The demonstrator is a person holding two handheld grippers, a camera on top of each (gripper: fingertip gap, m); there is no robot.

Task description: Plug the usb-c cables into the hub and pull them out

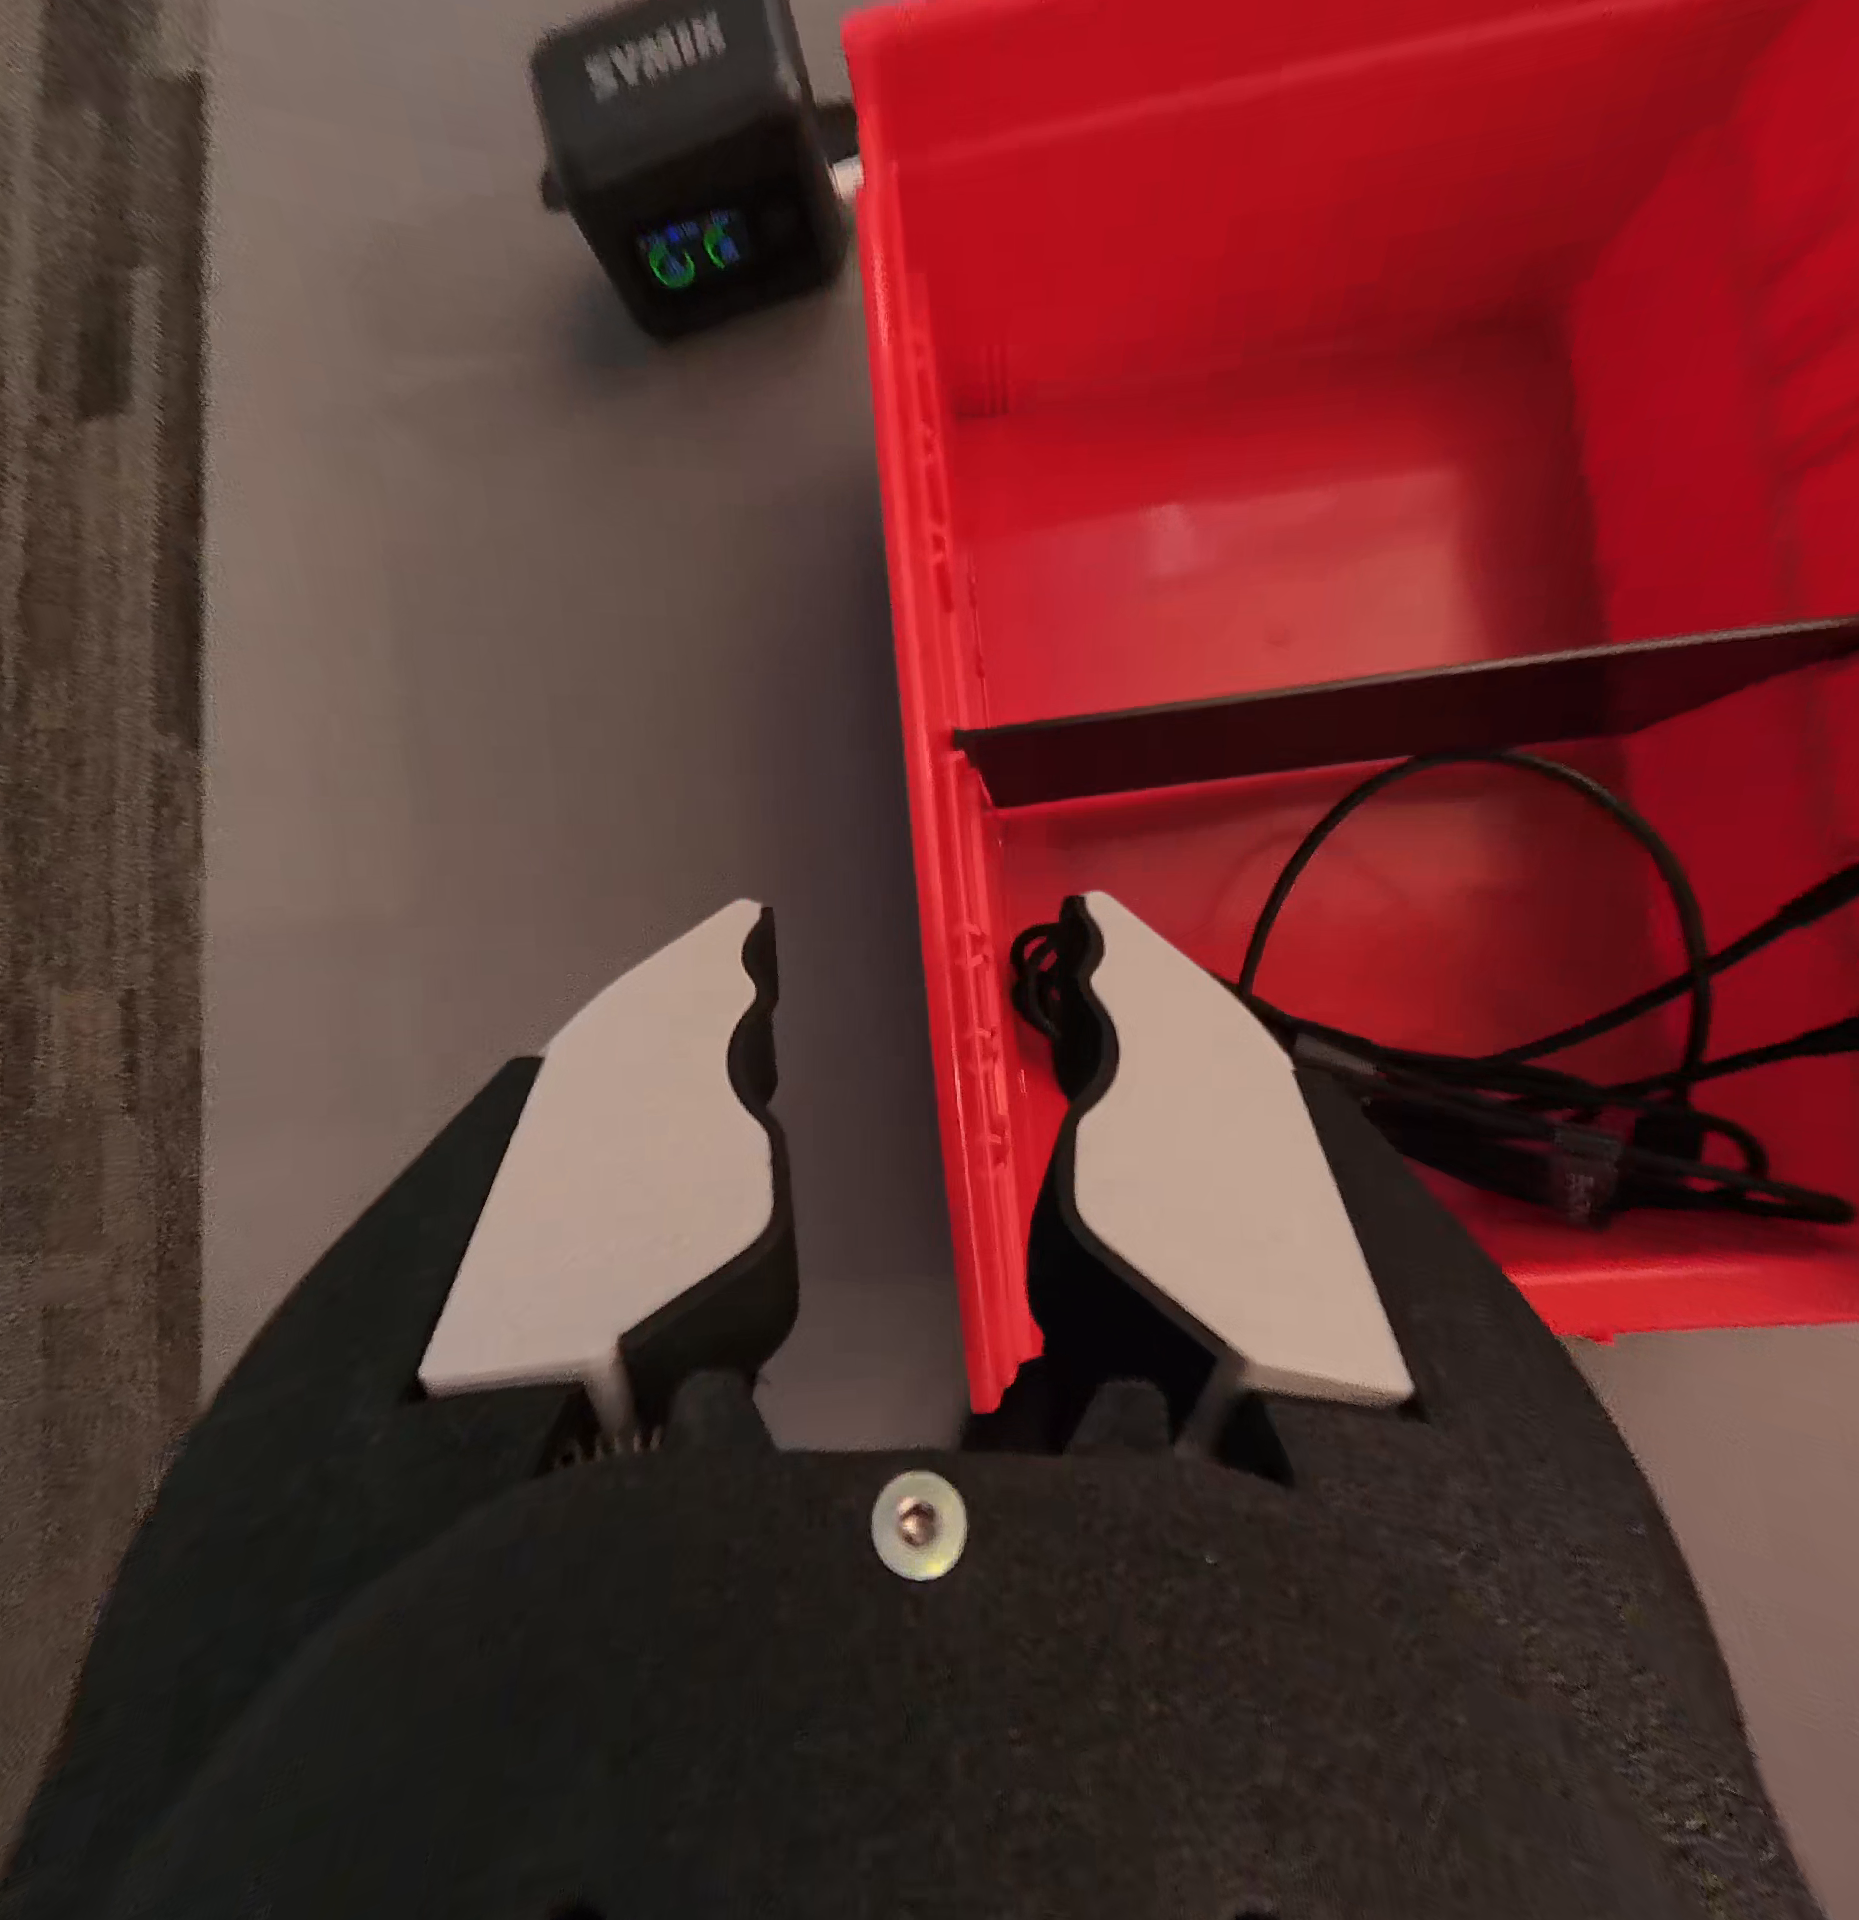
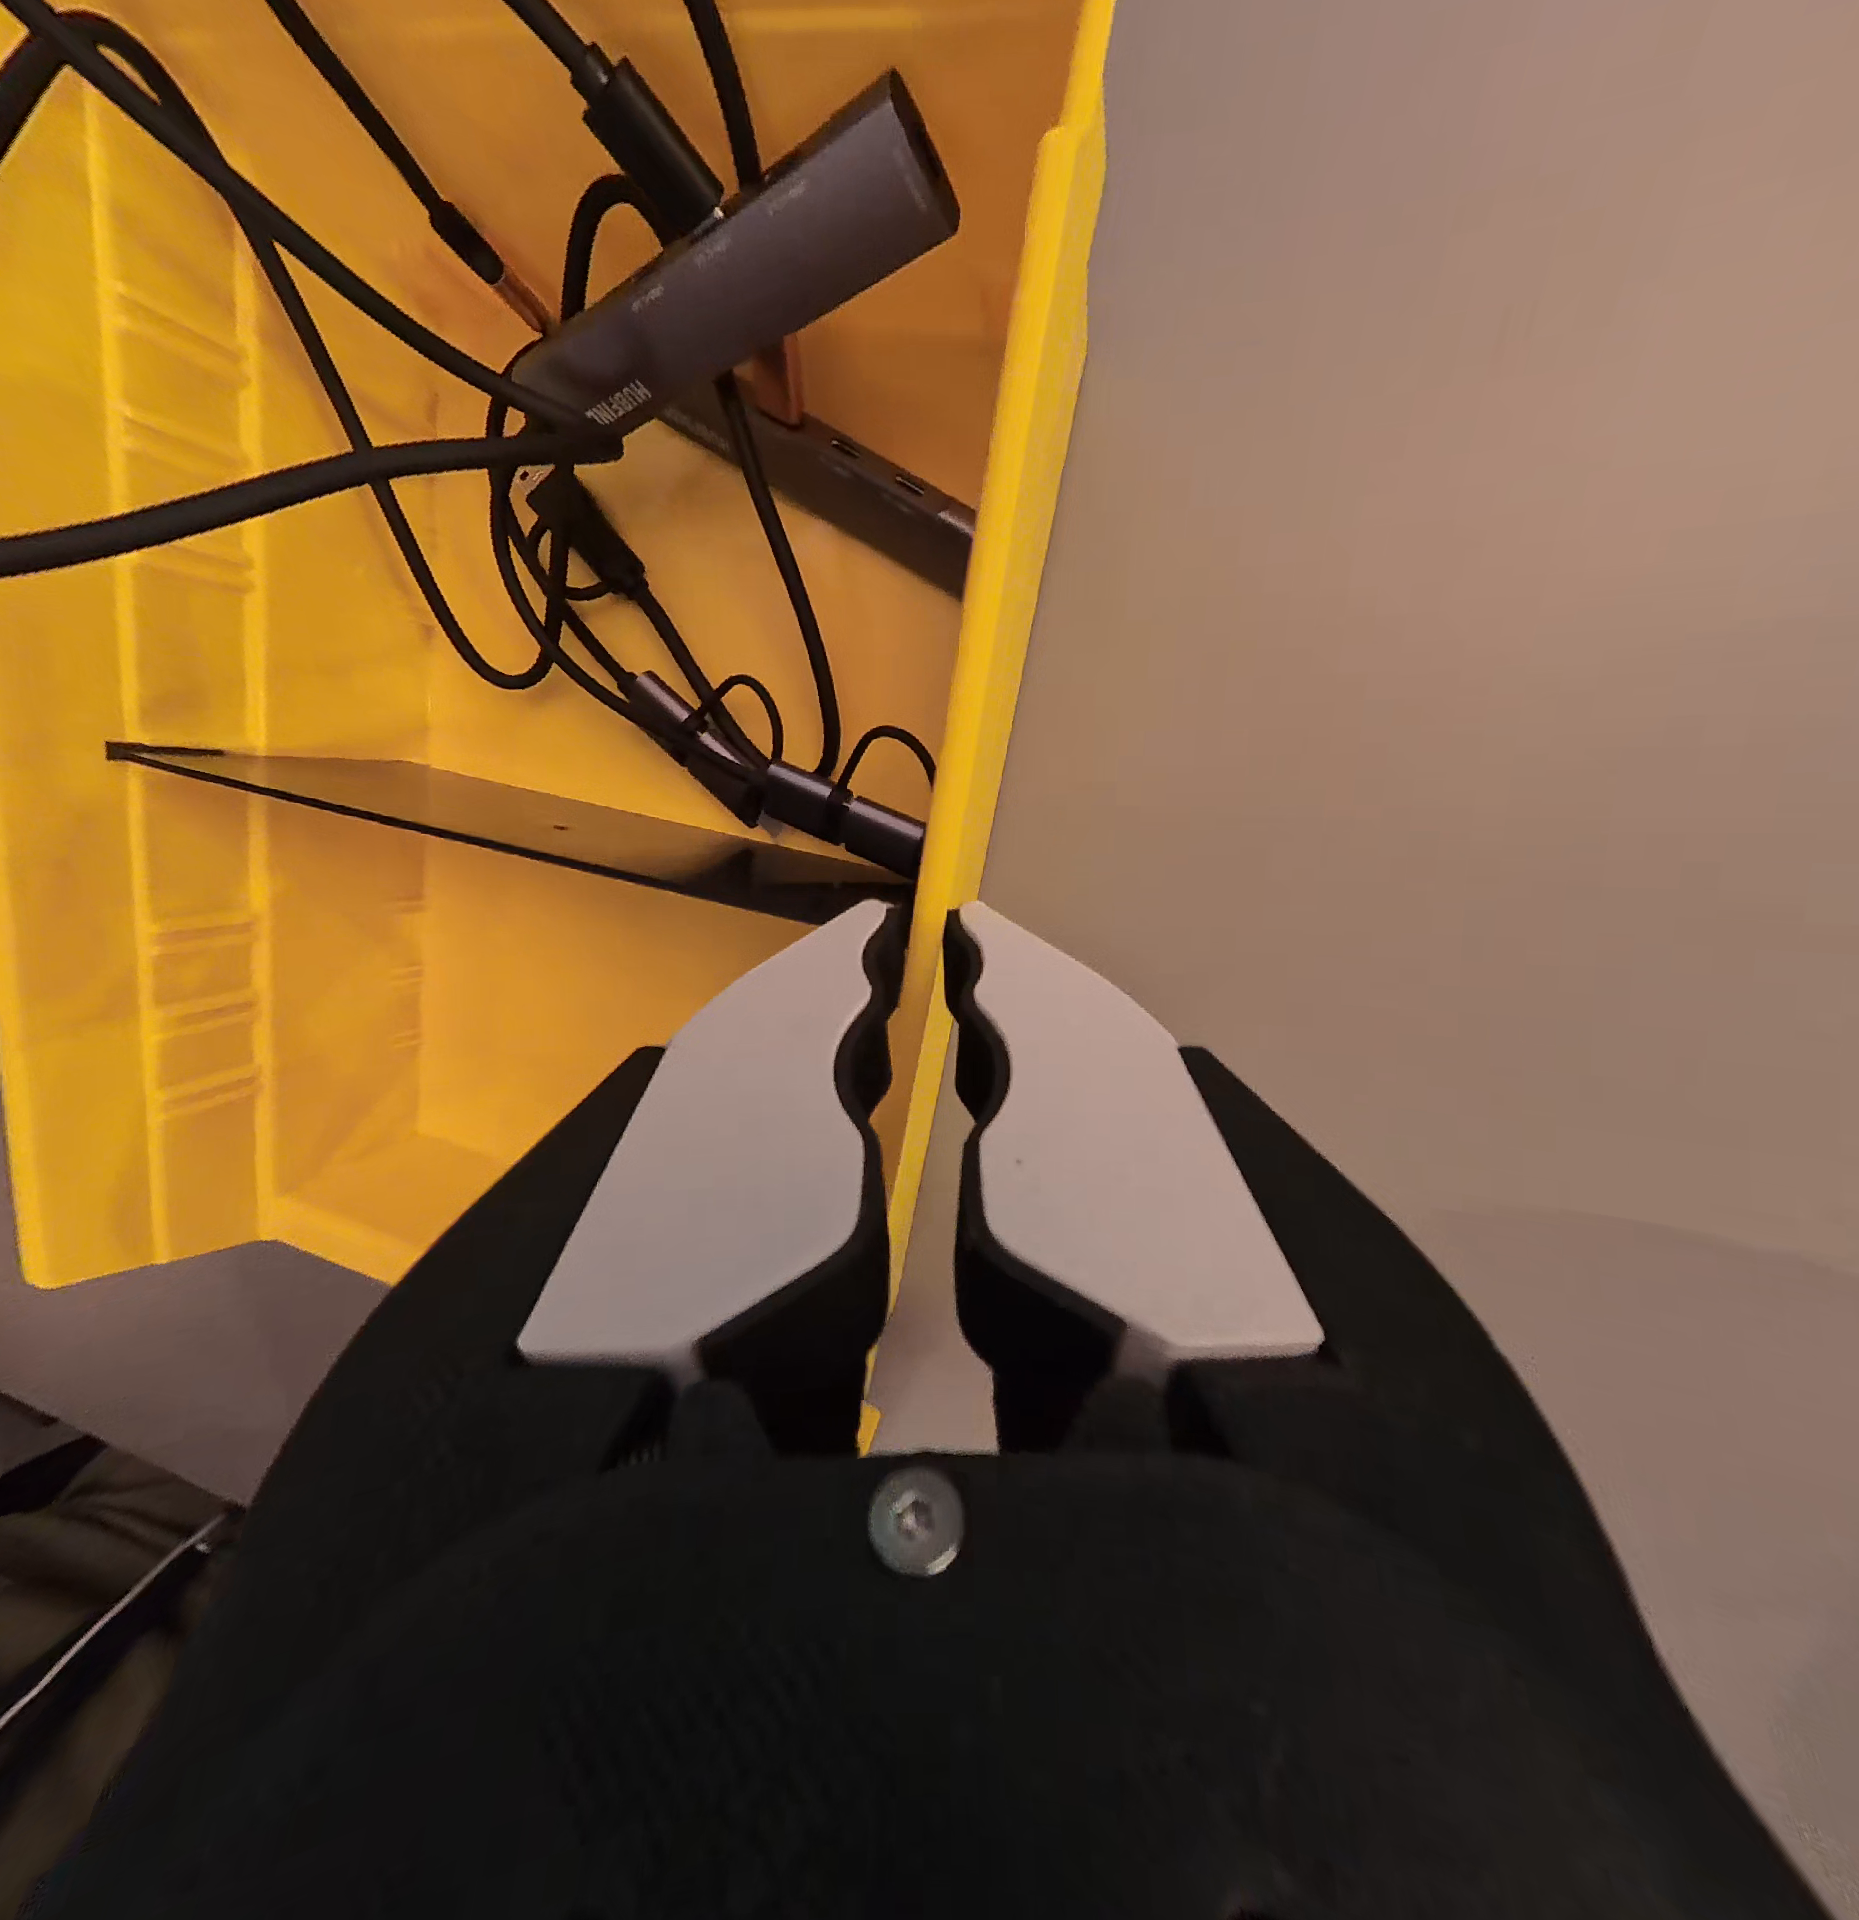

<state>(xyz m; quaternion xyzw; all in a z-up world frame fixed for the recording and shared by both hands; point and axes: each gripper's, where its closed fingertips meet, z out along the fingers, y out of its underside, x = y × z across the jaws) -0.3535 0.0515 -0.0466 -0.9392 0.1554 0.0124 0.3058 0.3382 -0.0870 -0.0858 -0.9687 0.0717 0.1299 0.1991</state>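
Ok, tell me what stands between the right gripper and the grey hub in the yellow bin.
The right gripper is closed on the yellow bin side wall. Between it and the grey hub lie a black divider and tangled black cables; one cable already sits plugged into the hub.

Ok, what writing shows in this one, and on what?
Black cube device: a printed word on top and a lit screen on its face; I do not transcribe writing.
Grey hub in the yellow bin: a printed word at one end; port labels too small to read.
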